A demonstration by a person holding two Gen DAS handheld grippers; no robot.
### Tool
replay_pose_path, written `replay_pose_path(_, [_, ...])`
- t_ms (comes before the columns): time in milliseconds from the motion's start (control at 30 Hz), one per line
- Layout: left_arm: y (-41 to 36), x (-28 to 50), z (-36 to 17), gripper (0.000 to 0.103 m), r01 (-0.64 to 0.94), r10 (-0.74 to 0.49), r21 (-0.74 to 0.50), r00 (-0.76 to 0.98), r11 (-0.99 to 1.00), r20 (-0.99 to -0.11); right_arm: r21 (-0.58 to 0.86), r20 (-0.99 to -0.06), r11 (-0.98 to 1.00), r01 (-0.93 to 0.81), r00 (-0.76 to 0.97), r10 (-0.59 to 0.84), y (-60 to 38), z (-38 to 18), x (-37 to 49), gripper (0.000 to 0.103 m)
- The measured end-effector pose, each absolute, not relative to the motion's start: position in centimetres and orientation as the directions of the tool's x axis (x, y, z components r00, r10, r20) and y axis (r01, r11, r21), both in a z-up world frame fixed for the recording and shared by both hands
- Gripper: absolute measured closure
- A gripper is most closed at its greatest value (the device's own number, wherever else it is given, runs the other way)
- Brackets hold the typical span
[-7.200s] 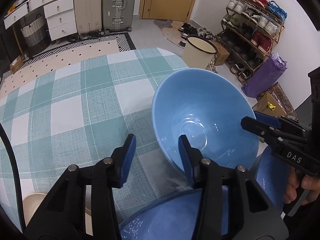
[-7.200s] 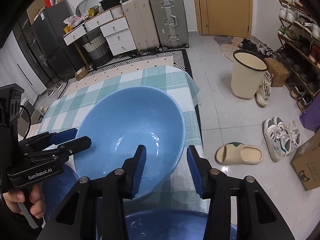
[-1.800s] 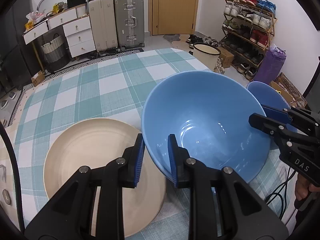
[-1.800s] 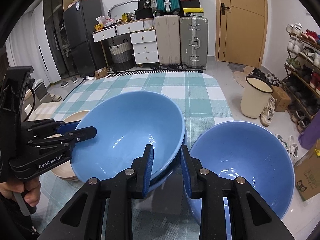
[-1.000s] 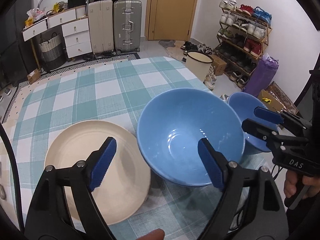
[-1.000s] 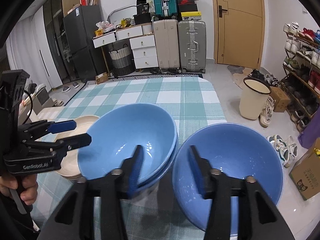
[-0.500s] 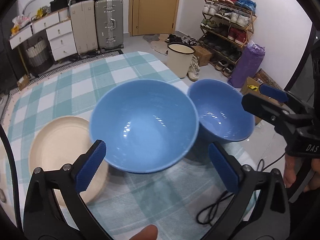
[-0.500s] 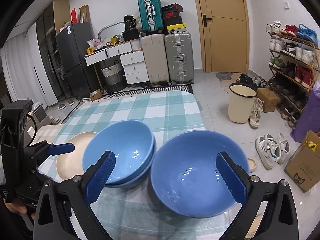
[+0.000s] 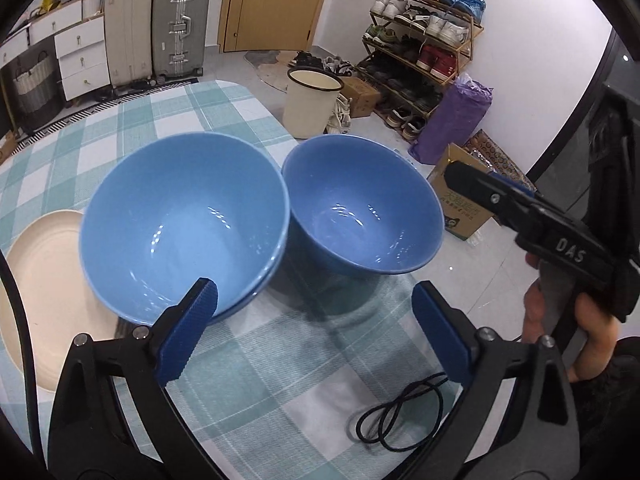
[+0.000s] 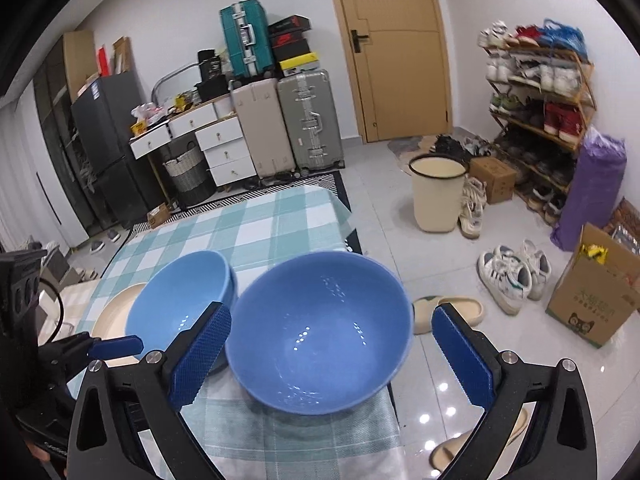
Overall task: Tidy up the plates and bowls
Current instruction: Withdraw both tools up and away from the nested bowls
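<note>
Both our tongs, left (image 9: 314, 330) and right (image 10: 334, 354), gape empty; bowl stack (image 9: 182, 222) set; next we likely nest lone bowl (image 10: 320, 334).

Checked tablecloth (image 9: 256, 384) w/ black cable (image 9: 400, 416) – bin (image 10: 437, 196), suitcases (image 10: 308, 120) beyond.

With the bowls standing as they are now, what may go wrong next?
1. The single blue bowl stands close to the table's right edge; a nudge might send it to the floor.
2. The black cable lies loose on the cloth and could snag the open left gripper.
3. The stacked bowls appear to overlap the cream plate and may rock.
</note>
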State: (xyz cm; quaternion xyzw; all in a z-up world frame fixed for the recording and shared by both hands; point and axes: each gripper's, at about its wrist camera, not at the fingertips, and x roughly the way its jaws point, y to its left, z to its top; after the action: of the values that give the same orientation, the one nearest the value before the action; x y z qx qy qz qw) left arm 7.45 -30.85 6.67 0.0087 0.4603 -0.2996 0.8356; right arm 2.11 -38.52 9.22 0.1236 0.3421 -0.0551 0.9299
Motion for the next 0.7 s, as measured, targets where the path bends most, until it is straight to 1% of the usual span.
replay_pose_path(133, [-31.5, 7.4, 6.5, 0.010, 0.481, -0.502, -0.292, 0.394, 0.827, -0.770, 0.199, -0.667, 0.954, 0.224, 0.744, -0.036, -40.1, 8.2, 1.5, 0.001])
replay_pose_path(300, [-32.2, 7.7, 6.3, 0.014, 0.474, -0.521, -0.315, 0.403, 0.822, -0.752, 0.201, -0.665, 0.939, 0.279, 0.743, -0.078, -41.8, 7.6, 0.5, 0.001])
replay_pose_path(367, [-32.7, 7.9, 6.0, 0.017, 0.478, -0.529, -0.326, 0.385, 0.815, -0.756, 0.217, -0.661, 0.934, 0.283, 0.747, -0.072, -42.5, 7.3, 0.0, 0.001])
replay_pose_path(433, [-33.3, 8.1, 5.7, 0.026, 0.479, -0.534, -0.338, 0.364, 0.810, -0.763, 0.220, -0.667, 0.933, 0.285, 0.742, -0.069, -42.9, 7.0, -0.2, 0.001])
replay_pose_path(500, [-33.9, 8.4, 5.3, 0.031, 0.478, -0.544, -0.355, 0.347, 0.803, -0.764, 0.216, -0.679, 0.929, 0.299, 0.730, -0.077, -43.3, 6.4, -0.3, 0.001])
replay_pose_path(600, [-34.7, 8.9, 4.7, 0.035, 0.464, -0.539, -0.360, 0.342, 0.809, -0.770, 0.229, -0.697, 0.919, 0.321, 0.713, -0.075, -44.0, 5.5, -0.2, 0.007])
replay_pose_path(667, [-35.1, 9.1, 4.3, 0.036, 0.459, -0.542, -0.367, 0.342, 0.809, -0.767, 0.236, -0.706, 0.916, 0.324, 0.705, -0.067, -44.4, 4.9, -0.1, 0.013])
replay_pose_path(700, [-35.2, 9.2, 4.2, 0.036, 0.454, -0.546, -0.372, 0.348, 0.810, -0.762, 0.232, -0.710, 0.918, 0.321, 0.701, -0.066, -44.4, 4.7, -0.1, 0.014])
